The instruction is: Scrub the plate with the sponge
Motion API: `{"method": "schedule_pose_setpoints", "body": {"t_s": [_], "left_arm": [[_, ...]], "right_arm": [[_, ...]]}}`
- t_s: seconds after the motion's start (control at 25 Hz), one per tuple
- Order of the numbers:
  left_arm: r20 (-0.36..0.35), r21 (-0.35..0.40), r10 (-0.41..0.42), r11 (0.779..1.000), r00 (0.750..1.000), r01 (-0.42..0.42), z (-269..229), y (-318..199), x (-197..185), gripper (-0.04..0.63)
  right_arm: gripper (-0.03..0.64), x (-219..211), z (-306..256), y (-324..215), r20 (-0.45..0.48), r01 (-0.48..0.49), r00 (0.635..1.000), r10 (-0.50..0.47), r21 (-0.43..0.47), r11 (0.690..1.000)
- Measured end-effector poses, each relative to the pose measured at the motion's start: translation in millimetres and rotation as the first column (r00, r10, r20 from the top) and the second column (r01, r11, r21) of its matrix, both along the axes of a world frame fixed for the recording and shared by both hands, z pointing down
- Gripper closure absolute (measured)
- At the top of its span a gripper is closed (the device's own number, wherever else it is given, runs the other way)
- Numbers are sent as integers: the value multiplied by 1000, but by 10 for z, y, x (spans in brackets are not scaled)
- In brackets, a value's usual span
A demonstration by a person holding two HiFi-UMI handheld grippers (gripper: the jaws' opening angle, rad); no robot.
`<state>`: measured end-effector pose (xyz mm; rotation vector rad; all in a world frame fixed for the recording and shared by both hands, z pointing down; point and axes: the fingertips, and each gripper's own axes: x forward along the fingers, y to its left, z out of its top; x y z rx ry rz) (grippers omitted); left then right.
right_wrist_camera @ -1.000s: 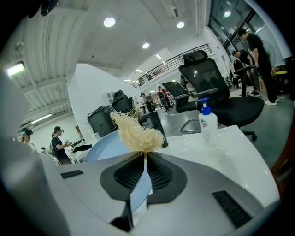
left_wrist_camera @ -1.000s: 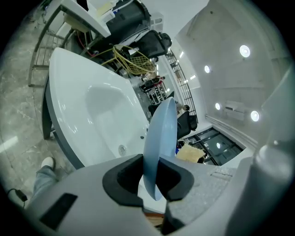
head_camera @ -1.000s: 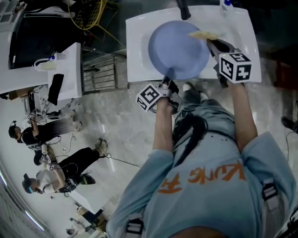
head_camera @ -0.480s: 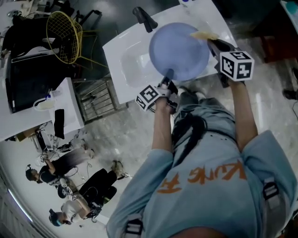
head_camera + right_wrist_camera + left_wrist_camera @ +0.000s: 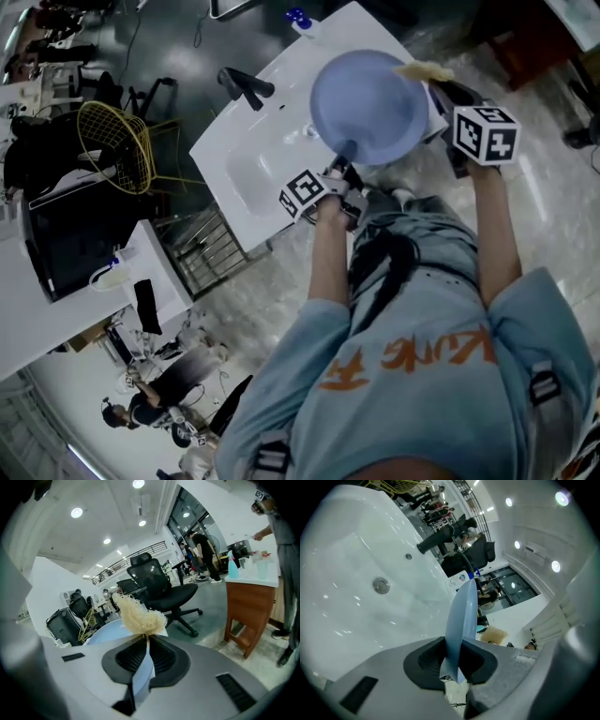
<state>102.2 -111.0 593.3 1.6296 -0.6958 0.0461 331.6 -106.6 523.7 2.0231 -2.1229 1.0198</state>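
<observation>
Overhead, the tips of the left gripper (image 5: 339,167) are hidden under the blue plate (image 5: 368,105), which is held above the white sink (image 5: 253,178); in its own view the rim is seen clamped between narrow jaws. The fibrous yellow sponge (image 5: 424,69) is pinched in the nearly closed jaws of the right gripper (image 5: 441,89), beside the plate's rim.

We count one plate (image 5: 367,105), one sponge (image 5: 422,69) and one sink (image 5: 246,178) with one faucet (image 5: 246,87). We count two grippers: the left gripper (image 5: 343,155) and the right gripper (image 5: 441,89).
</observation>
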Motion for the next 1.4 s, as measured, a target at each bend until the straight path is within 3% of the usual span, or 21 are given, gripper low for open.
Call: {"method": "schedule_pose_setpoints", "body": {"t_s": [0.24,0.44,0.68,0.84,1.0,1.2,1.28,1.4], "left_arm": [[2,-39,95,995,995,-95,217,37,373,546],[4,-136,133,982,991,-131,261,65,637,543],[-23,-232,213,949,977,-212,375,181,836,537],[21,-226,269,939,963,-258,308,258,861,528],[27,-229,336,919,941,-322,275,306,881,451],[84,-192,400,905,913,-379,165,311,736,440],[120,-149,394,915,911,-376,111,236,648,442],[279,0,385,916,880,-401,31,26,438,442]], "right_arm": [[595,372,217,313,28,-107,994,108,-17,994],[595,573,312,460,54,-169,984,172,-49,984],[595,651,451,635,99,-220,969,228,-90,971],[595,620,430,642,118,-220,966,229,-89,971],[595,598,484,588,132,-224,963,235,-92,970],[595,496,497,475,108,-196,972,207,-98,976],[595,459,434,390,80,-184,979,190,-85,979],[595,345,306,178,12,-139,990,140,-60,988]]}}
